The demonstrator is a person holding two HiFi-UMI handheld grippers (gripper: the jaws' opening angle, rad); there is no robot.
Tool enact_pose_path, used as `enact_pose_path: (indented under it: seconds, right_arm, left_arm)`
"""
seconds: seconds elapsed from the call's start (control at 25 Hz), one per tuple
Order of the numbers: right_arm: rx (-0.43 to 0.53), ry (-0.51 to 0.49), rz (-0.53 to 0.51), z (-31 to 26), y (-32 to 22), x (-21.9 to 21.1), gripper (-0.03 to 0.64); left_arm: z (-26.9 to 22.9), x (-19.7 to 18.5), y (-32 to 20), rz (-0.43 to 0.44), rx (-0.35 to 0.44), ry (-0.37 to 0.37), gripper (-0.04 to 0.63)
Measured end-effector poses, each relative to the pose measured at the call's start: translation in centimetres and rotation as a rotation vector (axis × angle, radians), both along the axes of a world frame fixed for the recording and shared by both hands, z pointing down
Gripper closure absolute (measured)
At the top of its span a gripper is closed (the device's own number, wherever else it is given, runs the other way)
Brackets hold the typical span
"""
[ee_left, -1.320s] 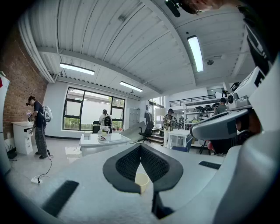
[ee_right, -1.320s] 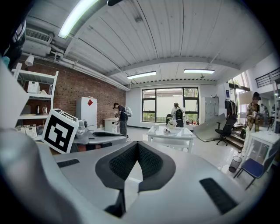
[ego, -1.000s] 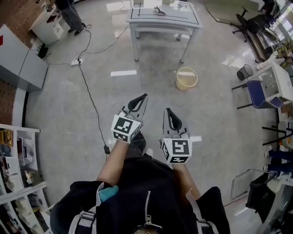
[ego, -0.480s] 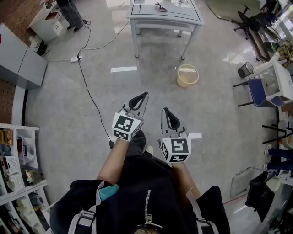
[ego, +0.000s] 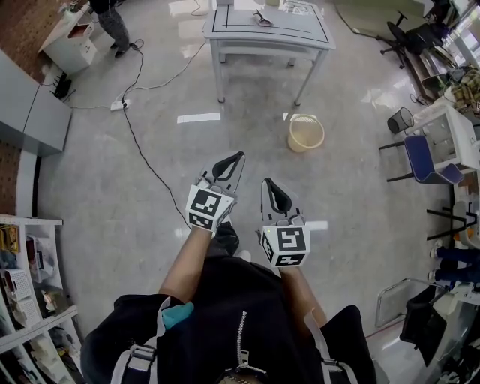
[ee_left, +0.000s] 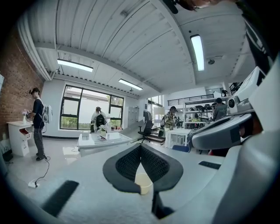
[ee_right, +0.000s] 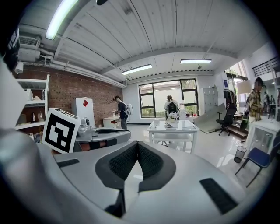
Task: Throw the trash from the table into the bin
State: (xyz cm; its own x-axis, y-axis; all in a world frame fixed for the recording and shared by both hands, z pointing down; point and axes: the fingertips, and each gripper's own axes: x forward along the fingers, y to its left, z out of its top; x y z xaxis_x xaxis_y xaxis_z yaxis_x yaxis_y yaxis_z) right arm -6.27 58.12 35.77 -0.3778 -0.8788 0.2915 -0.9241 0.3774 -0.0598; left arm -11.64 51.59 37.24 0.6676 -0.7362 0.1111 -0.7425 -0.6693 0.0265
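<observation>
The white table (ego: 300,34) stands far ahead across the floor, with a small dark piece of trash (ego: 261,16) on its top. The pale yellow bin (ego: 306,133) sits on the floor in front of the table's right side. My left gripper (ego: 234,158) and right gripper (ego: 271,184) are held side by side in front of my body, both shut and empty, well short of the table. In the left gripper view the left gripper (ee_left: 141,148) shows the bin (ee_left: 143,183) beyond its jaws. The right gripper (ee_right: 137,144) faces the table (ee_right: 173,129).
A black cable (ego: 142,154) runs across the floor on the left from a power strip (ego: 118,105). A person (ego: 112,19) stands by a white cabinet (ego: 71,45) at the far left. A blue chair (ego: 424,159) and a small dark basket (ego: 401,118) stand on the right, and shelves (ego: 30,292) at the near left.
I have moved a little forward over the floor, and both grippers went along side by side. Their jaws stayed shut.
</observation>
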Motion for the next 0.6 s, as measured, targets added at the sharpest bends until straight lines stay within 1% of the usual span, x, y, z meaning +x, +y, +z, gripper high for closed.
enact_pose_path:
  seconds: [0.2, 0.36, 0.6]
  right_arm:
    - [0.010, 0.010, 0.013, -0.6, -4.0, -1.4, 0.609]
    - [0.013, 0.025, 0.021, -0.8, -6.8, -2.9, 0.609]
    - [0.015, 0.044, 0.033, -0.8, -9.6, -4.6, 0.609]
  left_arm:
    - [-0.8, -1.2, -4.1, 0.013, 0.011, 0.014, 0.591]
    - [-0.7, -2.3, -7.0, 0.038, 0.020, 0.007, 0.591]
    - [0.0, -4.0, -9.9, 0.047, 0.000, 0.021, 0.591]
